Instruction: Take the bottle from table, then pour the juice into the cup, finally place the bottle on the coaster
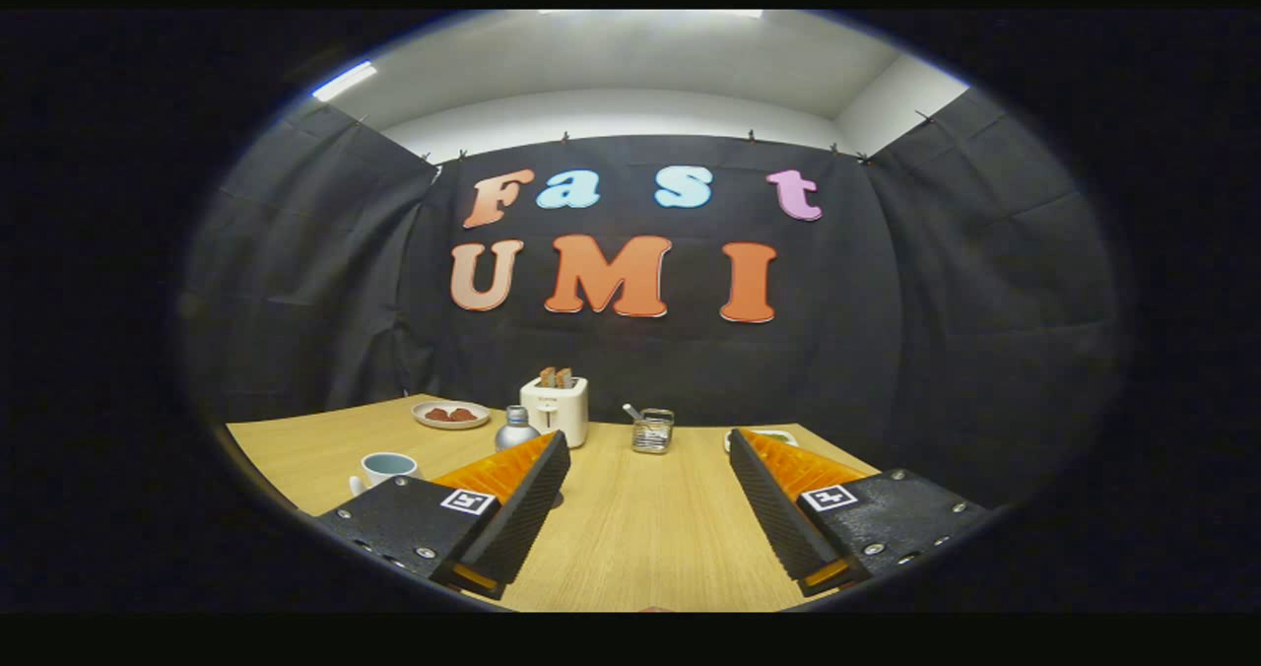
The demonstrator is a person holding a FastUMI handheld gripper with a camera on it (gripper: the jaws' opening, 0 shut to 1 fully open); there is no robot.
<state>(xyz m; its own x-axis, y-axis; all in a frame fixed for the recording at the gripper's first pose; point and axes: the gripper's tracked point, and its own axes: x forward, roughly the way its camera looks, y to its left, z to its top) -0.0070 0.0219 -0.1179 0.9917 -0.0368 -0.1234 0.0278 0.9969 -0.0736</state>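
Note:
A small silver bottle with a grey cap stands upright on the wooden table, just beyond my left fingertip and partly hidden by it. A pale cup stands on the table left of the left finger. My gripper is open, its two fingers spread wide over bare table with nothing between them. A dark round edge shows on the table beside the left finger, mostly hidden; I cannot tell what it is.
A white toaster with bread in it stands behind the bottle. A plate with reddish food lies at the far left. A wire basket stands at the far middle. A pale dish peeks over the right fingertip.

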